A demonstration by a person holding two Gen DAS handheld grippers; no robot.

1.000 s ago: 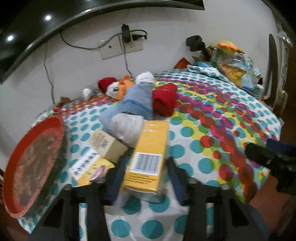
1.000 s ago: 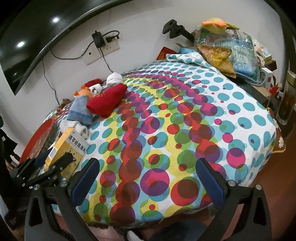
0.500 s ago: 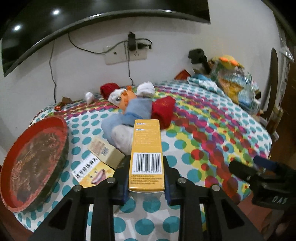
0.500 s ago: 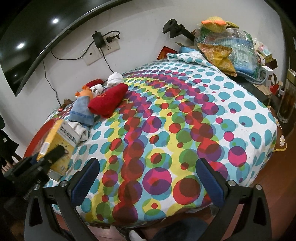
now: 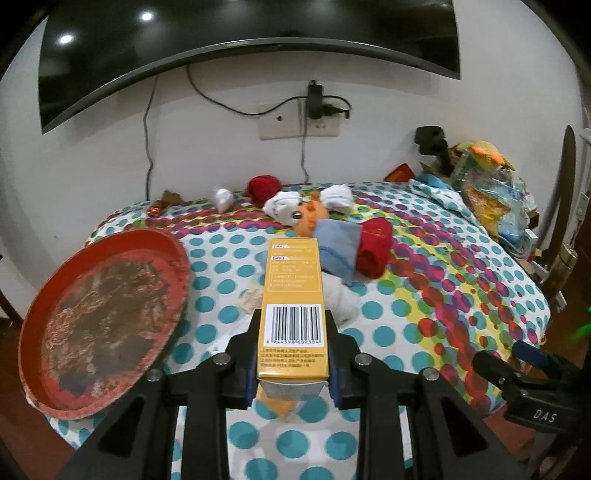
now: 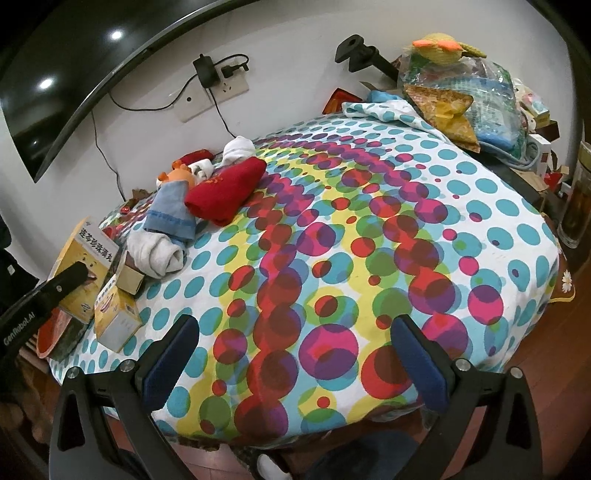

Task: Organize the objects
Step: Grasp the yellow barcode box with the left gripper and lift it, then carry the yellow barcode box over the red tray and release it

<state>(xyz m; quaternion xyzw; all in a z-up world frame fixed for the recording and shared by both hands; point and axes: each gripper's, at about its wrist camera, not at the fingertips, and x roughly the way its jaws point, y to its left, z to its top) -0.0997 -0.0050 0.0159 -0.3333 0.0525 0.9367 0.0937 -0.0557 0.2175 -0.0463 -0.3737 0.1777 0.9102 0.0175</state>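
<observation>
The round table with the dotted cloth is the biggest thing here, and all other places are given from it. A curved dark screen hangs on the wall behind the table, above a wall socket with plugs. At the table's left edge a round red tray lies tilted, partly over the rim. On the far right of the table a heap of plastic bags is piled. Near the back left of the table lie a red rolled cloth, a blue folded cloth touching it, and a white rolled cloth in front of them. The left gripper is closed on a long yellow box; its pads press the two long sides, and the box is lifted above the front left part of the table, barcode face up. Under it, on the table, lies a second yellow box beside a small brown box. The right gripper stands wide at the front edge of the table, with nothing between its fingers
</observation>
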